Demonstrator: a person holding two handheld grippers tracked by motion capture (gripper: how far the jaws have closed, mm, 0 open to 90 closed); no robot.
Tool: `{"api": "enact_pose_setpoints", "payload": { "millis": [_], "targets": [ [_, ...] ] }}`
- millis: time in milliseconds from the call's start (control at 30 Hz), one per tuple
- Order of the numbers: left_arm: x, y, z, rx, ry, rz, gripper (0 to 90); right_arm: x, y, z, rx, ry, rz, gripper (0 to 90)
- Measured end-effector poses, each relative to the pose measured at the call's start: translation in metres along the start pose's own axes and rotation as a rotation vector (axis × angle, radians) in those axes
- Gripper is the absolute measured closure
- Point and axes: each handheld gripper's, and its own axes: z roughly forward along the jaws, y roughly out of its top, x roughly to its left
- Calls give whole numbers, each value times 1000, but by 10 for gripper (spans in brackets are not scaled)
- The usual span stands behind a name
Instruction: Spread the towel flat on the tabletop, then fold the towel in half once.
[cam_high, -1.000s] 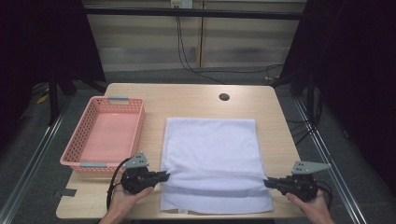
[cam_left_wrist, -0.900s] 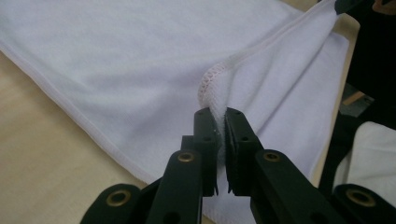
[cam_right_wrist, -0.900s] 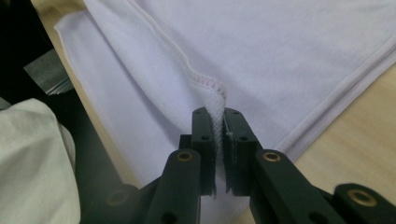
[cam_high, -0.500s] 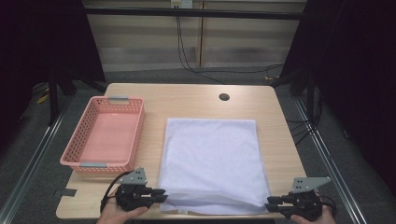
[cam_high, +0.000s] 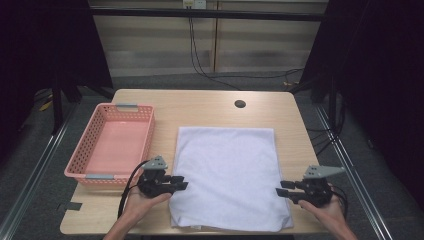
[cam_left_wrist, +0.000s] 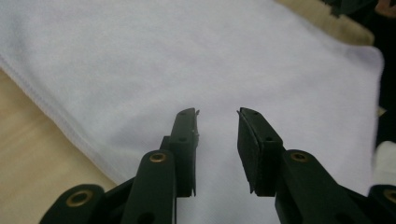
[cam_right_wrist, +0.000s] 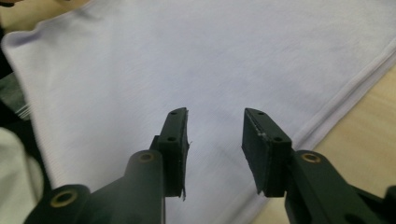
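White terry towel (cam_high: 229, 176), folded into a rectangle, is seen lying flat on the pale wooden table (cam_high: 200, 107), its near edge close to the table's near edge; a pink plastic basket (cam_high: 111, 144) is set just beside it on the left, apart from the cloth; a dark round hole (cam_high: 240, 104) is noted in the tabletop beyond the towel's far edge; the left gripper (cam_high: 181, 182) is held at the towel's left edge, near the near-left corner, jaws pointed inward across the cloth; in the left gripper view (cam_left_wrist: 218, 140) its jaws have just been opening and are parted by a clear gap, nothing gripped, bare towel (cam_left_wrist: 233, 60) seen between and beyond them; the right gripper (cam_high: 282, 189) is held at the towel's right edge, pointed inward; in the right gripper view (cam_right_wrist: 215, 140) its jaws have likewise just been opening, parted, nothing clamped, the hemmed edge of the towel (cam_right_wrist: 210, 56) running beside the right-hand jaw onto bare wood.
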Motion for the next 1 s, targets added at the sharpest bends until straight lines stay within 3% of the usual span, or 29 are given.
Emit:
{"api": "enact_pose_setpoints", "payload": {
  "millis": [67, 100, 133, 200, 267, 367, 433, 500, 600, 667, 700, 833, 1000],
  "targets": [
    [8, 5, 9, 1, 2, -24, 659, -6, 6, 13, 11, -16, 3, 579],
    [11, 7, 13, 4, 10, -17, 660, -10, 9, 20, 21, -24, 11, 567],
    [16, 8, 19, 30, 26, -25, 656, -13, 11, 26, 25, -33, 10, 557],
    [24, 8, 26, 17, 28, -70, 650, -19, 16, 38, 39, -63, 12, 538],
    [26, 11, 31, 32, 89, -56, 650, -26, 21, 47, 49, -71, 25, 524],
    [29, 9, 40, 60, 97, -18, 641, -34, 25, 60, 76, -112, 13, 514],
    [30, 8, 39, 55, 88, -34, 644, -33, 24, 66, 98, -137, -8, 506],
    [30, 7, 39, 48, 89, -25, 643, -31, 22, 66, 94, -141, -28, 503],
    [26, 6, 39, 53, 84, -12, 639, -30, 20, 64, 89, -147, -5, 506],
    [22, 4, 37, 62, 79, -17, 642, -28, 18, 62, 92, -155, -13, 504],
    [19, 3, 37, 61, 68, -25, 641, -27, 16, 60, 94, -149, -7, 505],
    [8, -1, 35, 91, 26, 14, 639, -23, 8, 51, 92, -137, -7, 506],
    [3, -4, 34, 95, 6, 10, 628, -19, 3, 46, 102, -128, -1, 506]
  ]
}}
